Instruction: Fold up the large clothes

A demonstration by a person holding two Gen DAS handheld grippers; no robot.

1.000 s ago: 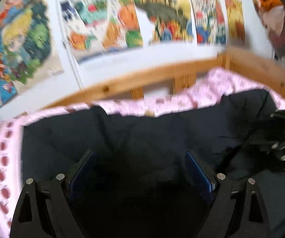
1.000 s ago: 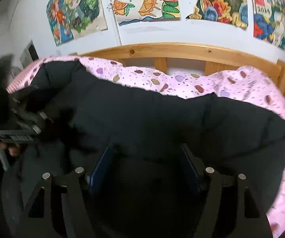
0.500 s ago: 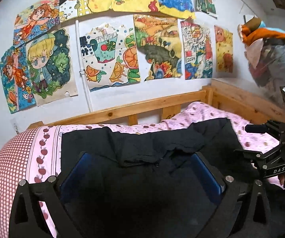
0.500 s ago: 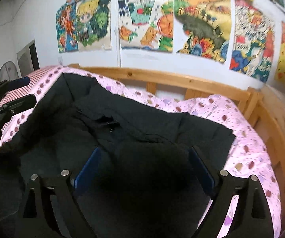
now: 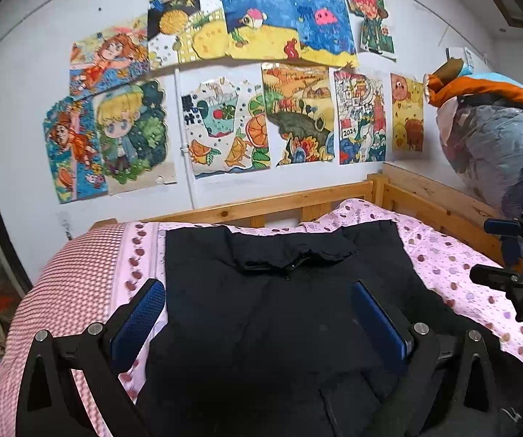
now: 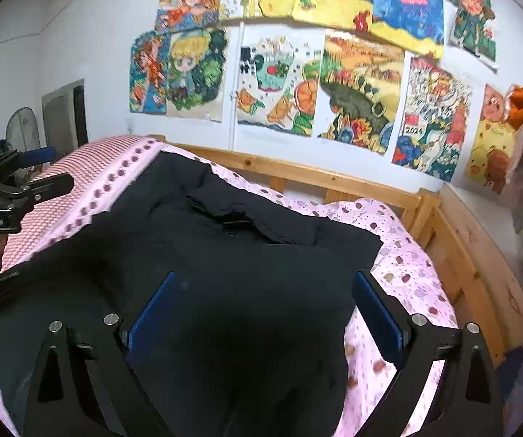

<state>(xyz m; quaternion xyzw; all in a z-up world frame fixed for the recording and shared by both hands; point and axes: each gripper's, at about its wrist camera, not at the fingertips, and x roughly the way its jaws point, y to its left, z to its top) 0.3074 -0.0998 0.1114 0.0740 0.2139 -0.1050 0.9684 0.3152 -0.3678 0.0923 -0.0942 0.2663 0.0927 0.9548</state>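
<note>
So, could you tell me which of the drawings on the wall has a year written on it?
The crowded red-and-blue drawing second from right in the lower row; it alone shows "2024", beside the yellow bear drawing.

left tongs (image 5: 258,313) | right tongs (image 6: 263,307) | both opened, lifted off black garment (image 5: 283,291)

a home bedroom: a wooden bed frame (image 5: 338,200) with pink dotted bedding (image 5: 440,255) stands against a wall covered in children's drawings (image 5: 225,123).

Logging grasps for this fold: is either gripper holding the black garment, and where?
Nothing is held. The left gripper and right gripper are open above the black garment.
</note>
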